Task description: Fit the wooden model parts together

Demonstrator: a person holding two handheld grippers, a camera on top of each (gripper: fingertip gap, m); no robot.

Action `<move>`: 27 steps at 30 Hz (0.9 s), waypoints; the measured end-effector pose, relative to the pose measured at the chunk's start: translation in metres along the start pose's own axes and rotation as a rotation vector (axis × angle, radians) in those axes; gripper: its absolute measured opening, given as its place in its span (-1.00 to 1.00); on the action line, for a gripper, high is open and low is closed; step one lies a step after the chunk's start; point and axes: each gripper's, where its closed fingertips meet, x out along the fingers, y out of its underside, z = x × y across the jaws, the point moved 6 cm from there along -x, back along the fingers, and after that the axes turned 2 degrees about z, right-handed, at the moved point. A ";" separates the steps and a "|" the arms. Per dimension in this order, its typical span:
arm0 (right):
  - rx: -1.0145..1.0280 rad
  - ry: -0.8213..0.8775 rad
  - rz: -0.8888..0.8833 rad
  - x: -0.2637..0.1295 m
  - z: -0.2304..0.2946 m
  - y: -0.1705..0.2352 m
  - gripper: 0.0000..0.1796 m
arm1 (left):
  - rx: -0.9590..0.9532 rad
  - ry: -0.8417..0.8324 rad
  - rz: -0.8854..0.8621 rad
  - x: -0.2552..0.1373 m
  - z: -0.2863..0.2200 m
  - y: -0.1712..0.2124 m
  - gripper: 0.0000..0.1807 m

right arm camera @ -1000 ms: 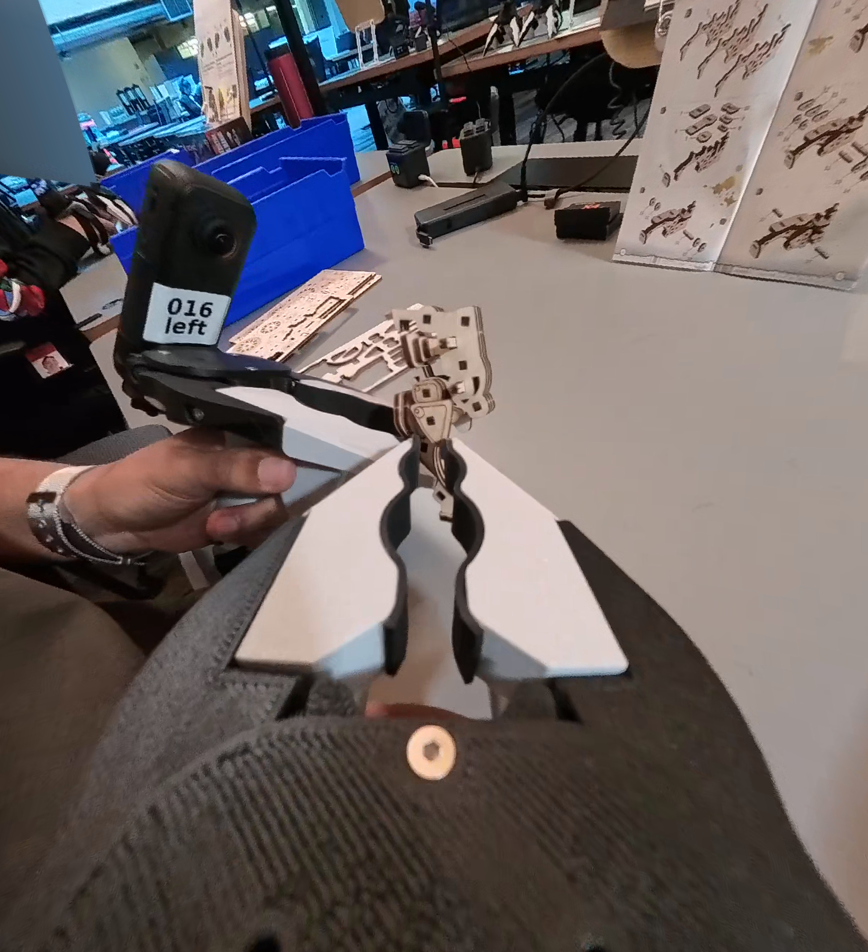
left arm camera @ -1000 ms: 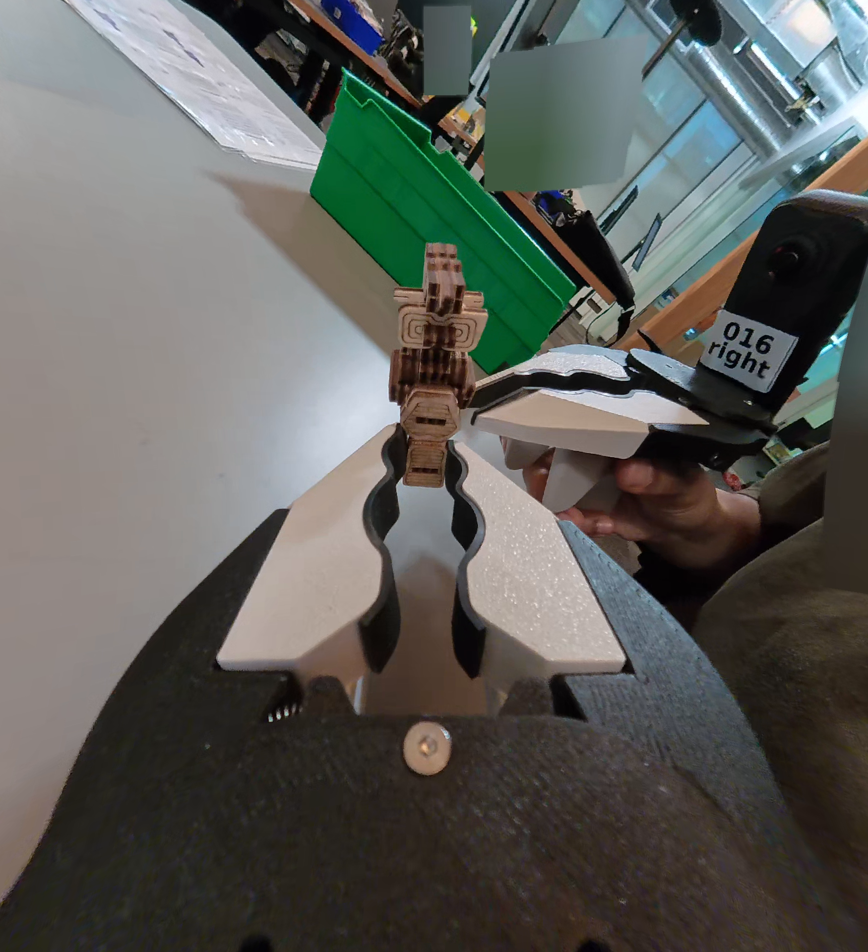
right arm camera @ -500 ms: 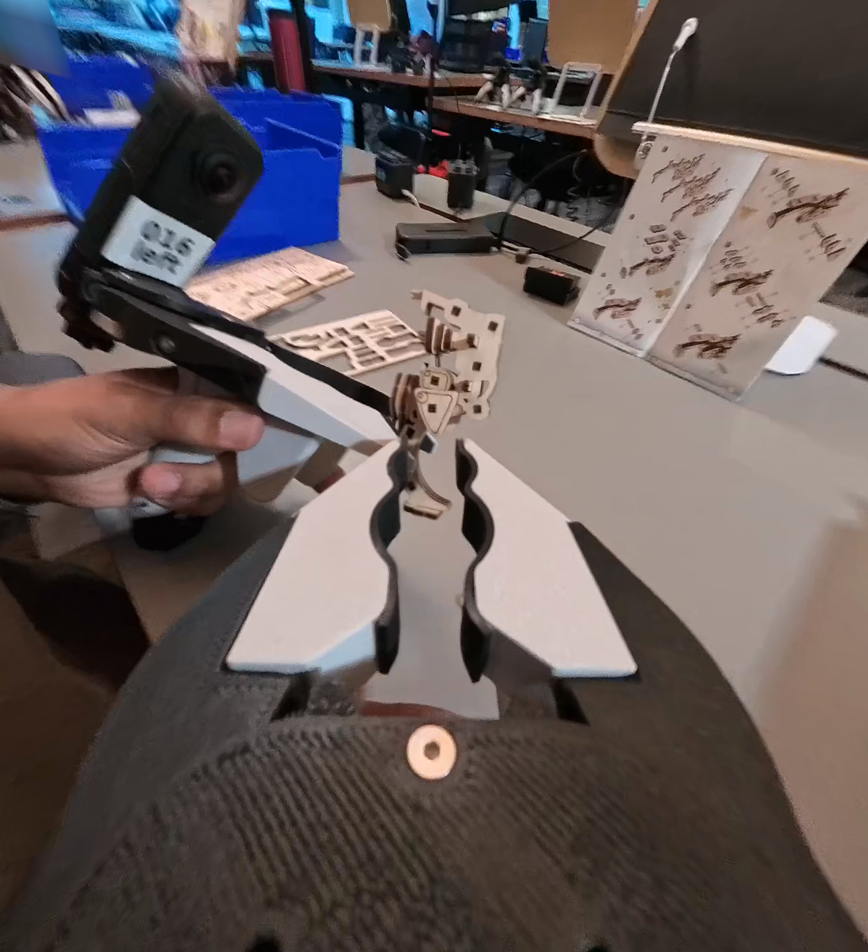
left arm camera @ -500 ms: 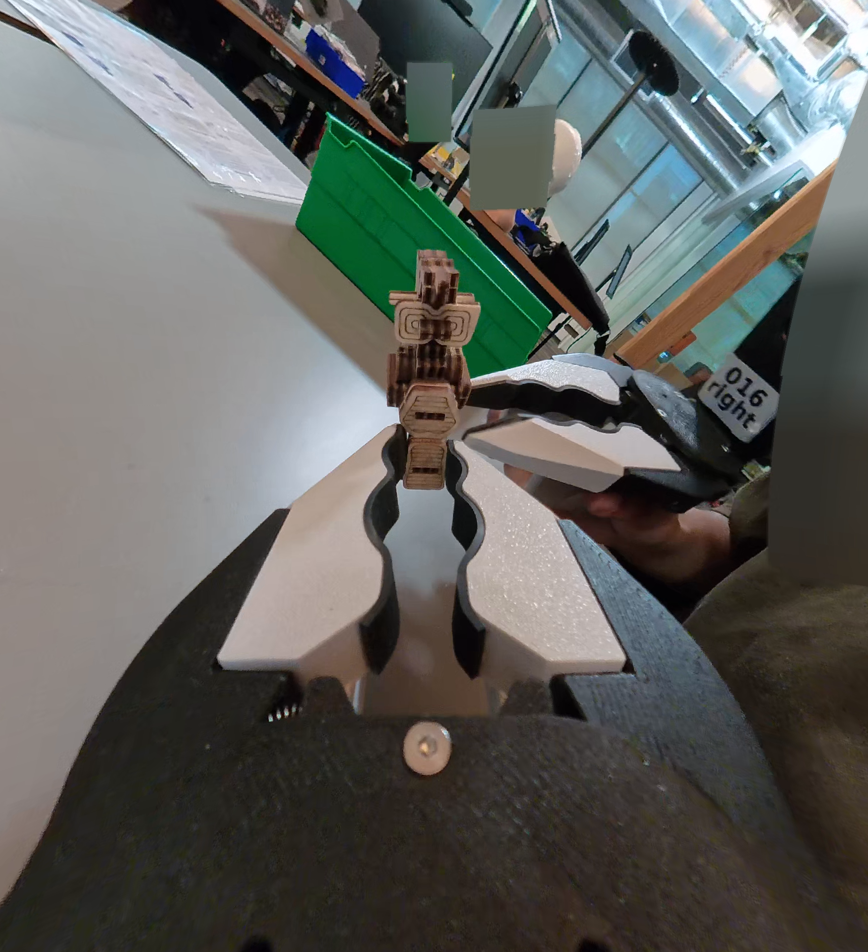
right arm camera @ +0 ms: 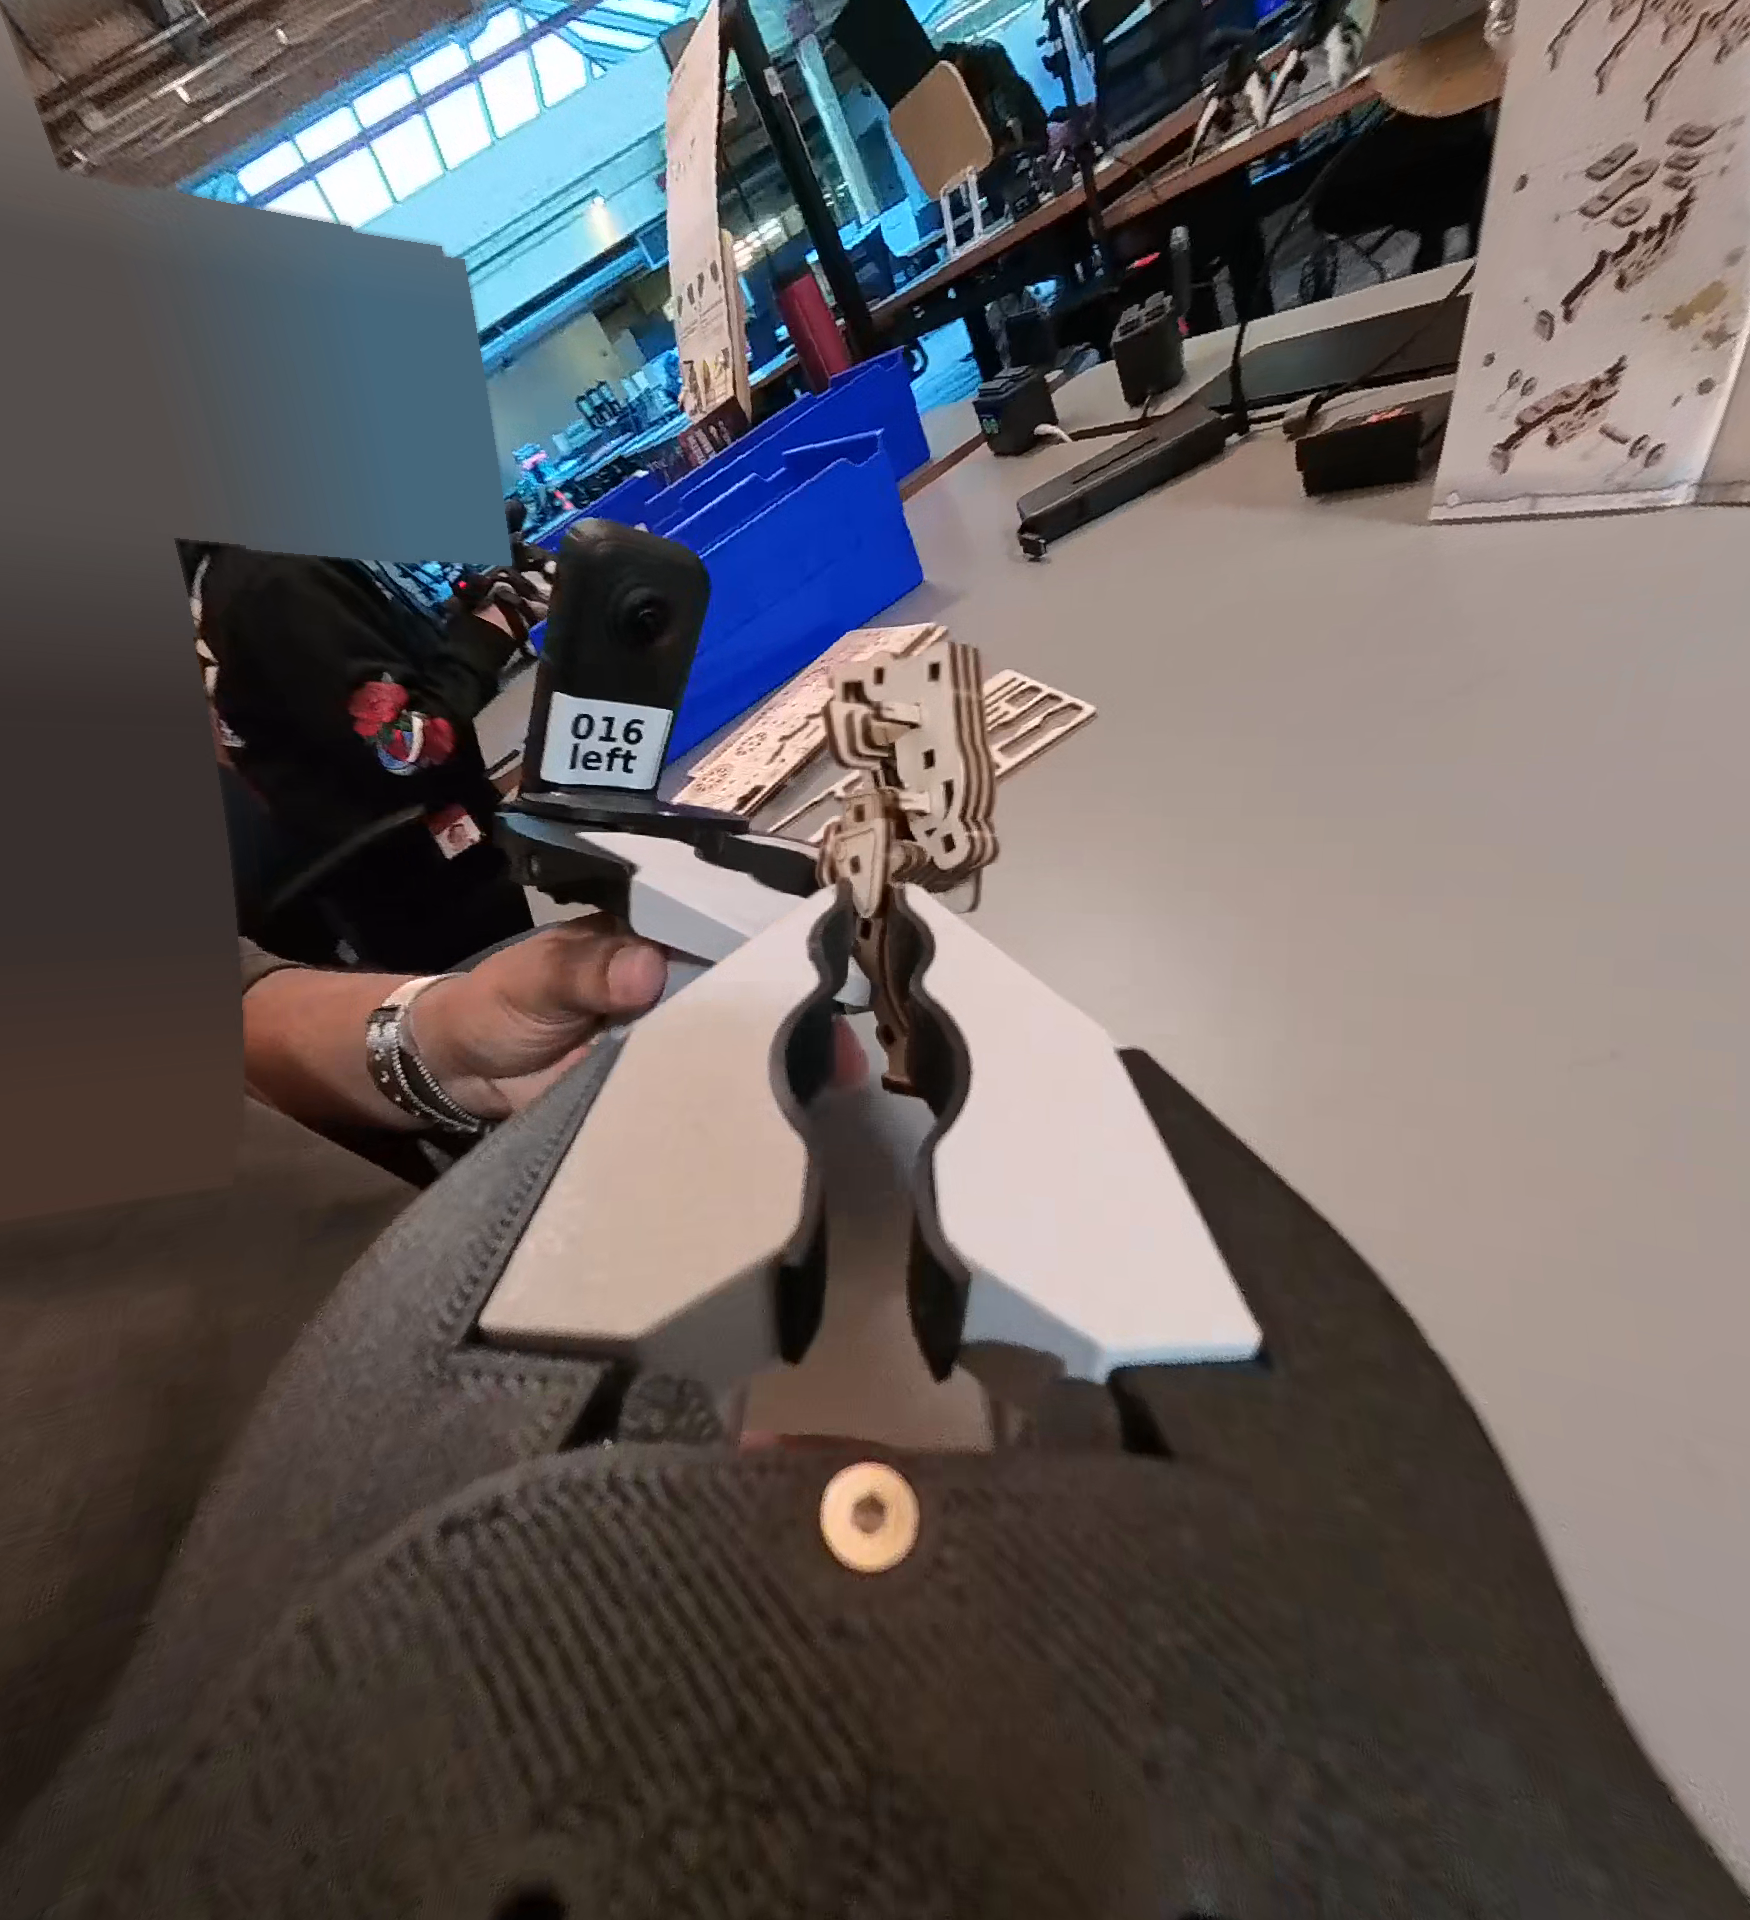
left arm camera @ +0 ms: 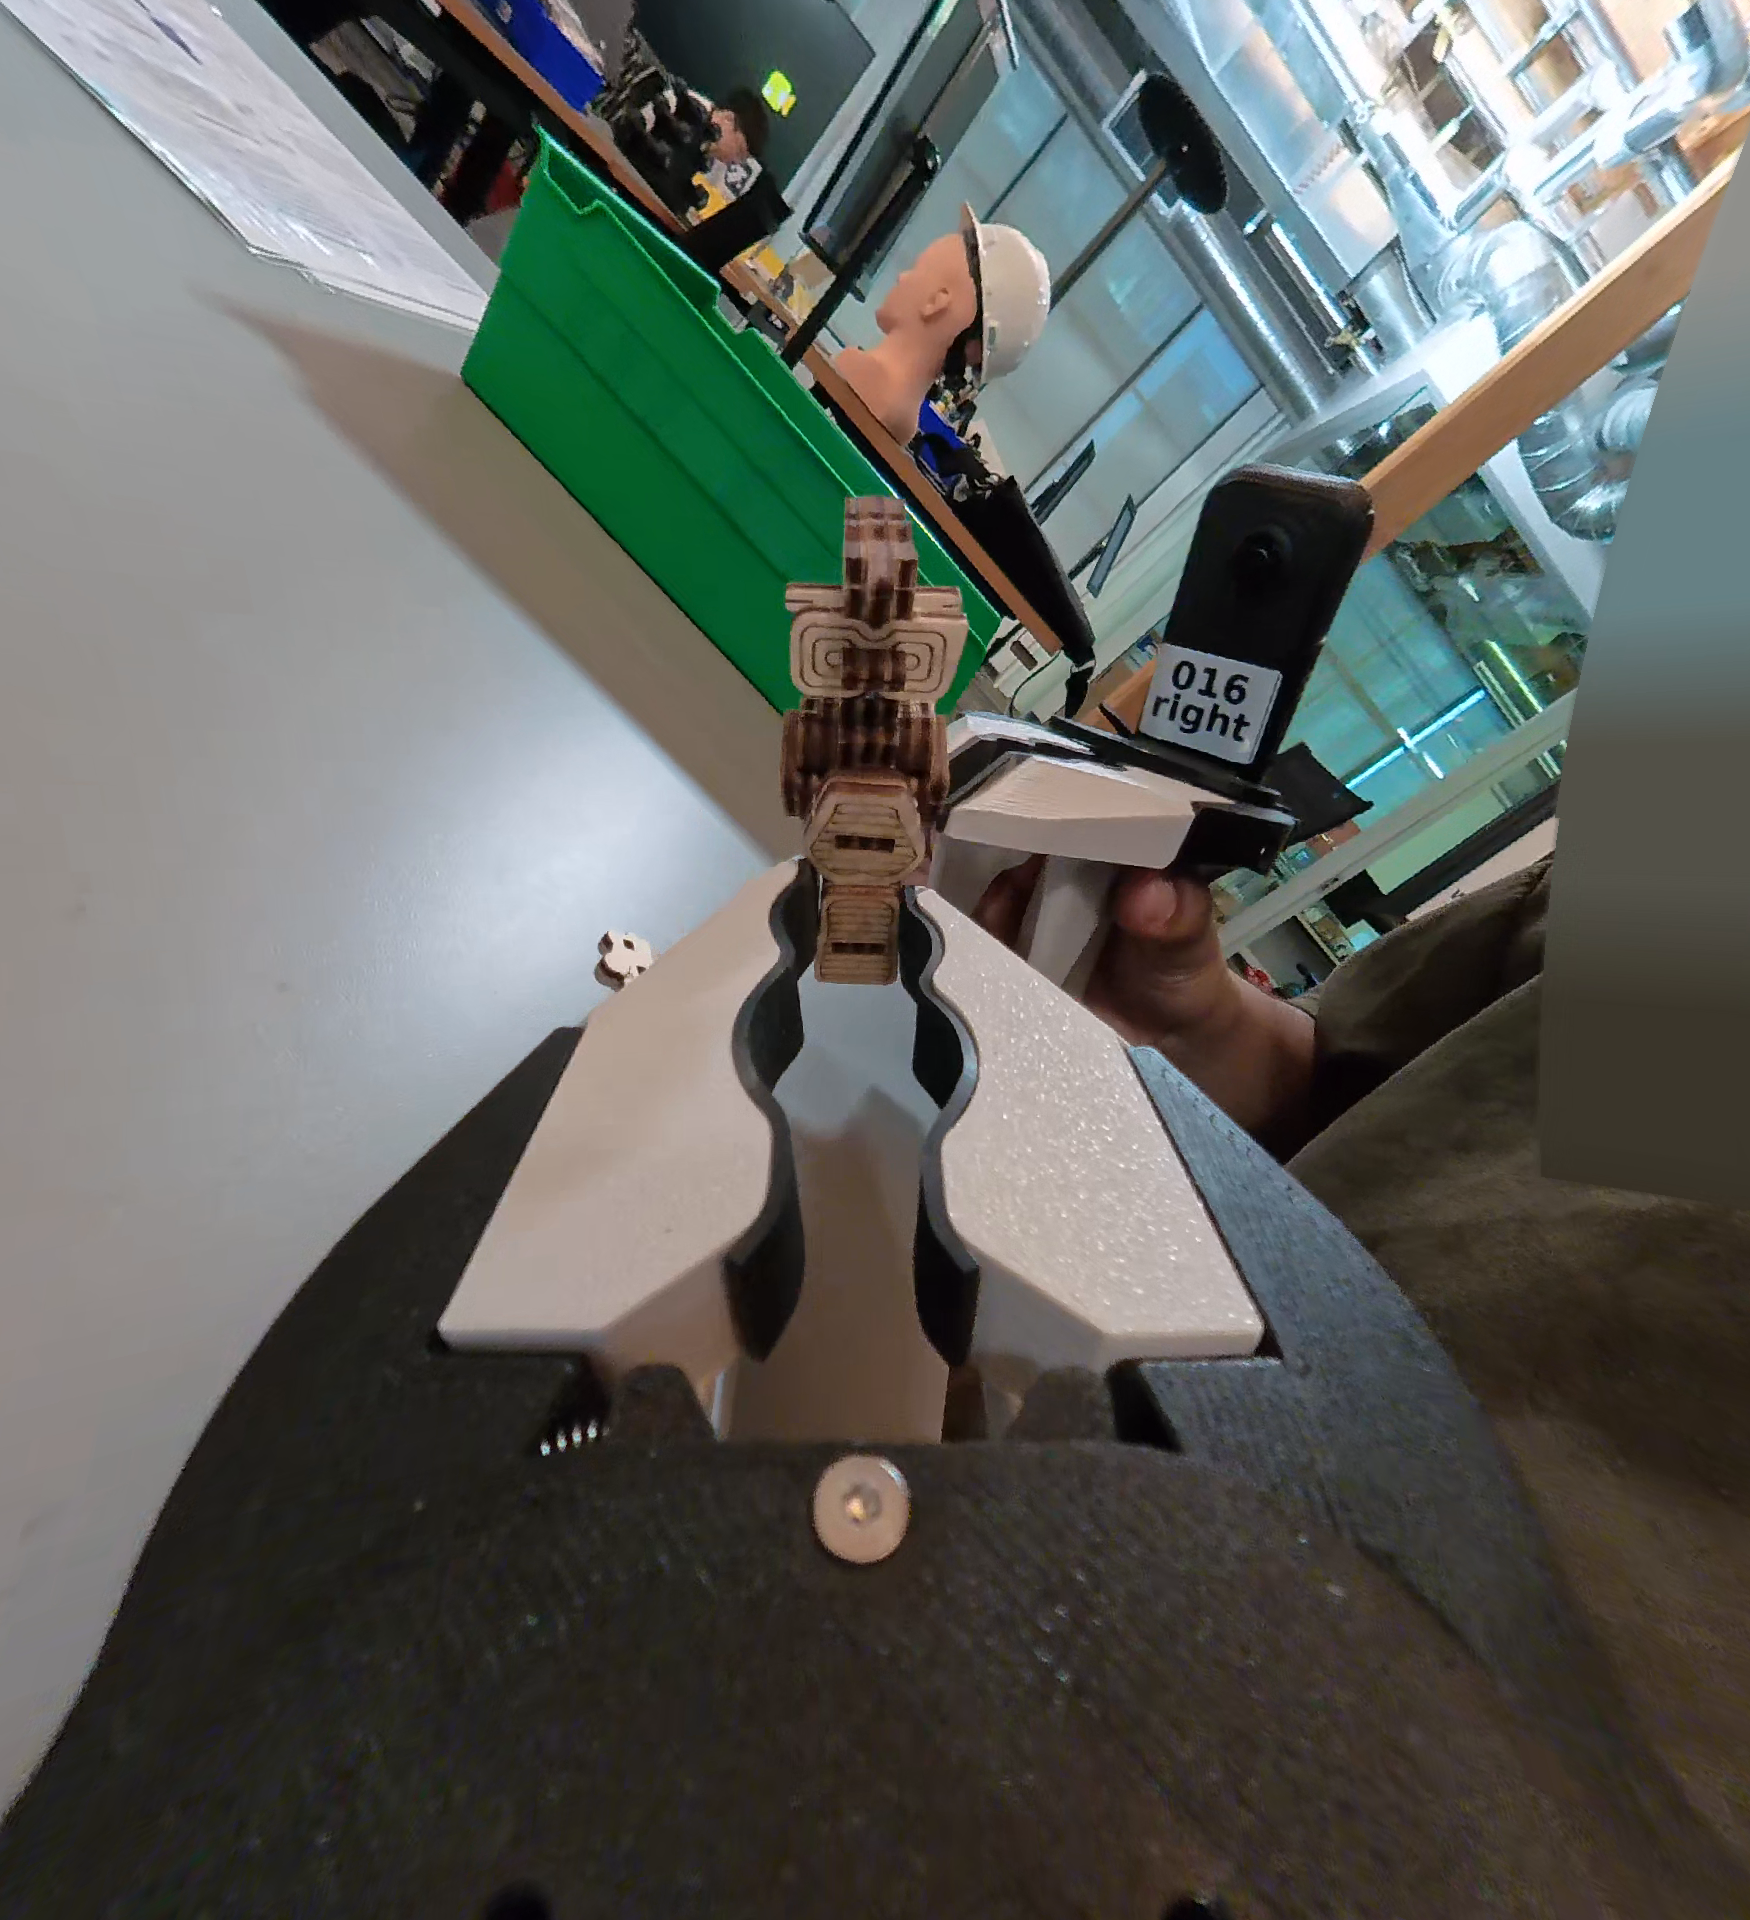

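Above the wide grey tabletop, near its front edge, both tools met in mid-air. Green plastic bin stood at one far edge, blue plastic bin at another, with flat laser-cut plywood sheets lying beside the blue one. Left gripper was clamped on the base of the layered brown wooden model assembly. Right gripper pinched a thin wooden leg-like part pressed against that assembly. Small loose wooden piece lay on the tabletop.
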 end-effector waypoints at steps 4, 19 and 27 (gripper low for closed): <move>-0.055 0.003 0.024 -0.002 -0.002 0.000 -0.97 | -0.019 0.028 0.020 -0.001 0.001 0.000 -0.69; -0.276 -0.133 0.306 -0.003 -0.005 0.029 -0.99 | 0.046 0.010 0.221 -0.022 0.025 -0.004 -0.42; -0.137 -0.207 0.322 -0.006 -0.012 0.030 -0.98 | 0.092 0.010 0.354 -0.015 0.022 0.012 -0.76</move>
